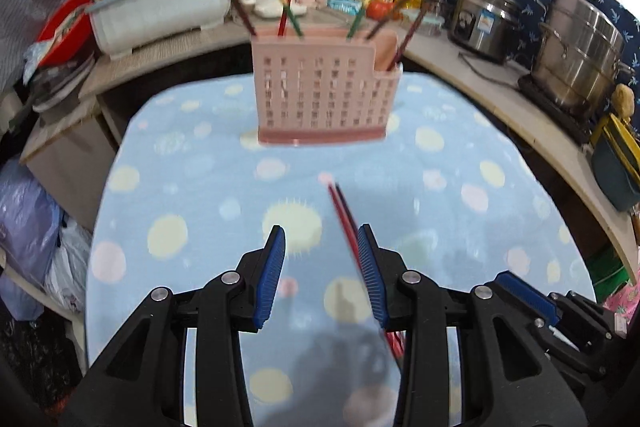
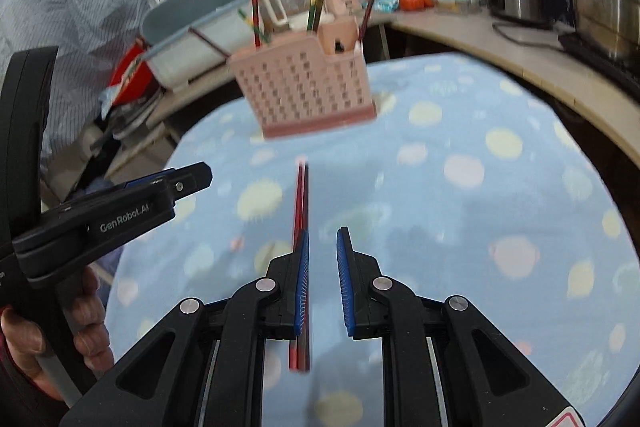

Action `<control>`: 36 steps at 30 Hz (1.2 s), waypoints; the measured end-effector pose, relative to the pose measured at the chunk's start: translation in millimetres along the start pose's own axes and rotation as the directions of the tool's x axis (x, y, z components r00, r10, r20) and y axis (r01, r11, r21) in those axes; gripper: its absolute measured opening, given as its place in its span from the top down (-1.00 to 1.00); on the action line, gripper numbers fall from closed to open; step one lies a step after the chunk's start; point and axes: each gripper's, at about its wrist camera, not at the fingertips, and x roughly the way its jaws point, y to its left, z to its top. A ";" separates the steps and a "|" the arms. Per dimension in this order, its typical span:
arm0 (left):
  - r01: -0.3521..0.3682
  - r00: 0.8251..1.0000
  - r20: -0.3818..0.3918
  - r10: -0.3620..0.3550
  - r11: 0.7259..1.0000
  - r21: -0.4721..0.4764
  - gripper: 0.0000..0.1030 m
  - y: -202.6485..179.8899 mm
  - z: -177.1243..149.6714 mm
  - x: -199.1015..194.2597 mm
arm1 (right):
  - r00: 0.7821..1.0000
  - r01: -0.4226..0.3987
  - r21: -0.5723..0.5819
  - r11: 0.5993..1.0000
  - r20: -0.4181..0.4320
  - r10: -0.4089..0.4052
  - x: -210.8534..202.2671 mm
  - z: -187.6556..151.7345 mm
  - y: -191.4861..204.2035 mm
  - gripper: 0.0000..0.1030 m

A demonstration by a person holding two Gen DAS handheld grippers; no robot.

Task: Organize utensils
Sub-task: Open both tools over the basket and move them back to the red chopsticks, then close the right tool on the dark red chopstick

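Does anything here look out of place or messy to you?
Yes. A red and black pair of chopsticks lies loose on the dotted blue cloth, outside the pink holder. The chopsticks already in the holder lean every which way, two of them crossing.

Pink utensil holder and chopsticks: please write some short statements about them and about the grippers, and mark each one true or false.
1. The pink utensil holder stands on the blue dotted cloth. True.
2. The holder is empty. False: several upright chopsticks stick out of it.
3. The right gripper clamps the red and black chopstick pair. False: nothing is between its pads; the pair lies beside one finger.
4. That pair lies in front of the holder, apart from it. True.
5. The steel pots sit on the cloth. False: they stand on the counter beyond it.
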 end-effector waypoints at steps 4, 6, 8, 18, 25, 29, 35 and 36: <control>-0.014 0.999 -0.046 0.014 1.000 -0.004 0.30 2.9 -32.2 7.4 | 0.998 0.009 -0.048 0.999 -0.056 -0.012 4.7 -35.9 5.8 0.70; -0.019 0.998 -0.060 0.018 1.000 -0.009 0.30 5.7 -43.9 7.9 | 0.997 0.005 -0.060 0.998 -0.082 -0.010 4.7 -51.0 6.8 0.70; -0.016 0.997 -0.078 0.014 1.000 -0.023 0.30 8.6 -53.6 8.7 | 0.995 -0.002 -0.065 0.998 -0.103 -0.005 4.3 -62.6 7.6 0.70; -0.015 0.992 -0.126 0.011 0.999 -0.029 0.30 8.6 -77.0 11.0 | 0.989 -0.010 -0.113 0.994 -0.149 -0.007 10.2 -85.4 17.2 0.70; -0.009 0.991 -0.134 0.006 1.000 -0.024 0.30 5.4 -79.4 12.7 | 0.988 0.003 -0.123 0.992 -0.151 -0.021 18.0 -83.5 16.1 0.70; -0.010 0.990 -0.140 0.007 1.000 -0.025 0.30 6.0 -79.8 14.8 | 0.989 0.004 -0.128 0.992 -0.149 -0.023 22.8 -82.4 16.3 0.70; -0.012 0.989 -0.148 0.007 0.999 -0.030 0.30 7.8 -80.4 16.7 | 0.990 0.032 -0.081 0.996 -0.132 -0.042 23.0 -75.4 0.1 0.70; -0.012 0.989 -0.150 0.007 0.999 -0.030 0.30 7.7 -80.2 17.3 | 0.990 0.035 -0.070 0.997 -0.131 -0.044 23.0 -73.9 -3.2 0.70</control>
